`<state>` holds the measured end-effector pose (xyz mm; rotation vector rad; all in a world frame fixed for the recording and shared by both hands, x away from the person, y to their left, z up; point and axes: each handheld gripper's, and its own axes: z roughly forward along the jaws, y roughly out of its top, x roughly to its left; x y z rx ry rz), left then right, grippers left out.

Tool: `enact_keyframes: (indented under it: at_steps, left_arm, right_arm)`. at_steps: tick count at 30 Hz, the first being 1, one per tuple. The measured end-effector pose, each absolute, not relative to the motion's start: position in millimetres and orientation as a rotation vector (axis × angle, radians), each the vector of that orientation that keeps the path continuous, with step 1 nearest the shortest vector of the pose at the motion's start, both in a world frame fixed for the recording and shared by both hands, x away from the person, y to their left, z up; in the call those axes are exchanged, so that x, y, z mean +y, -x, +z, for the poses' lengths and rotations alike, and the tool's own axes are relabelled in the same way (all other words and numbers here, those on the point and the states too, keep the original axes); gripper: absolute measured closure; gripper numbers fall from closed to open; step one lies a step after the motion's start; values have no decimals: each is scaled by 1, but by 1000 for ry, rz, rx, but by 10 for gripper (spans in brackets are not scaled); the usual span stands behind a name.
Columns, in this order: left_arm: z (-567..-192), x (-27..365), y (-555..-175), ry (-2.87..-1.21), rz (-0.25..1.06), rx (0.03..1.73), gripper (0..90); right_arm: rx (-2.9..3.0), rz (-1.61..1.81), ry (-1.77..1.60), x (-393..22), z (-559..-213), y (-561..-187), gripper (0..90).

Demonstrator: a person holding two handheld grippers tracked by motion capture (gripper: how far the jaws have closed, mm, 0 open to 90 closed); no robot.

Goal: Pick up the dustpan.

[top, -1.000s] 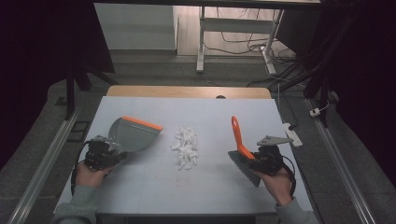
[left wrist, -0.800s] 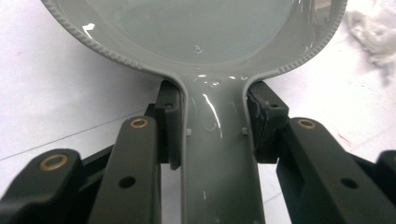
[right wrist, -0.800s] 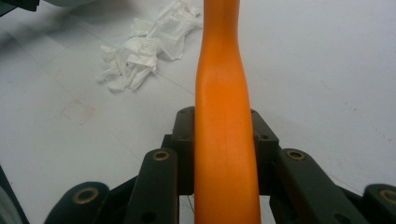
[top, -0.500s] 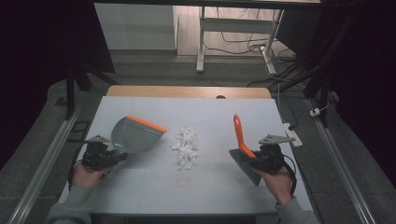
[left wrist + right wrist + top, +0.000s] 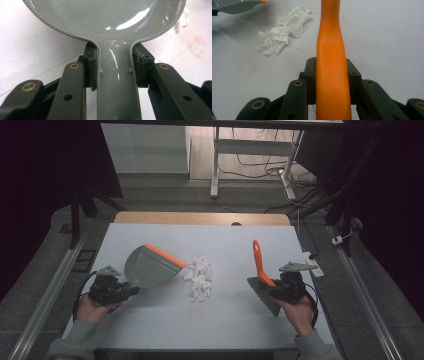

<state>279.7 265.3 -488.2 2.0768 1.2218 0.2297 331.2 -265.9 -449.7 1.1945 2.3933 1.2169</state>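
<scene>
Left claw (image 5: 125, 289) clenched on the handle of the grey plastic dustpan with the orange lip (image 5: 152, 266), right claw (image 5: 272, 289) clenched on the orange-handled hand brush with the dark head (image 5: 261, 272); loose heap of crumpled white paper scraps (image 5: 199, 277) lying on the white tabletop (image 5: 225, 320) between the two, just beside the pan's lip. Best done by pressing the orange lip flat to the tabletop against the heap, then drawing the brush head low from the far side toward it in short strokes. Pan bare inside as far as visible, no scrap in it yet.
</scene>
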Motion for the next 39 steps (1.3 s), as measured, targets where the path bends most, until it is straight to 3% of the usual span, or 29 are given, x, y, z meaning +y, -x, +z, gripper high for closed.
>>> enact_keyframes:
  at_steps: [17, 39]
  left_arm:
    - [-484, 278, -258, -2069, 189, 1132, 617]
    - [-486, 265, -241, -2170, 166, 1005, 617]
  right_arm:
    - [2419, 1203, -1151, -255, -450, -331, 704]
    - [2406, 1213, -1129, -254, -446, -327, 703]
